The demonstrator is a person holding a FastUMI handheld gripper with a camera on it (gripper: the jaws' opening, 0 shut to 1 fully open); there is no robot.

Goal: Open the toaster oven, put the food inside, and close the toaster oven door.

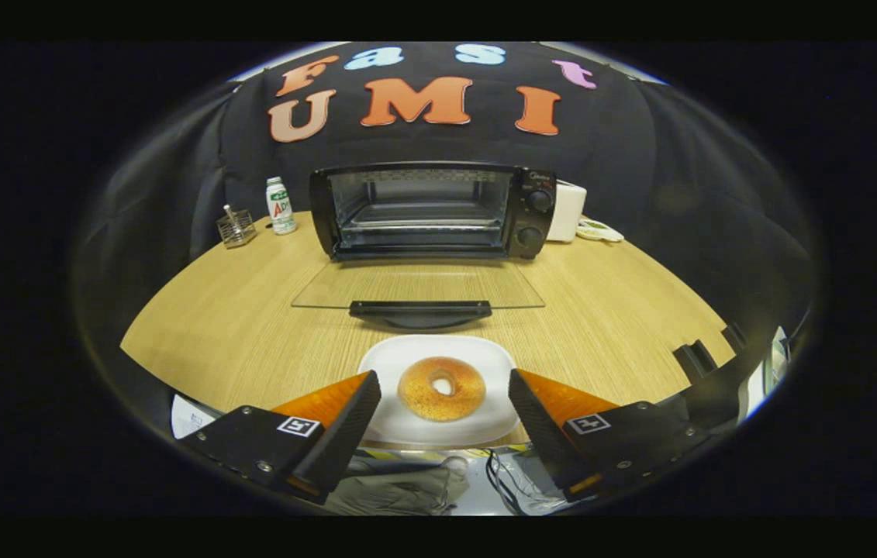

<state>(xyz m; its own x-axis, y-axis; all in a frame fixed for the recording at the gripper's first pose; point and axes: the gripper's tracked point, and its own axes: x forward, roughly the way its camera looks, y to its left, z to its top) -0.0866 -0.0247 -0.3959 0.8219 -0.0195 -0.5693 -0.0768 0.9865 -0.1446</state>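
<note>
Flanking round speckled bagel point(441, 387), spread claw point(444, 395) fingers.

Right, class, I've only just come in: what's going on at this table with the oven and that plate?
A person is working a hand-held gripper over a wooden table. Its fingers are open, one on each side of a bagel lying on a white plate, touching neither. Beyond the plate, the toaster oven stands with its glass door already folded down flat on the table. The bagel is not yet inside, so loading it and closing the door remain.
</note>
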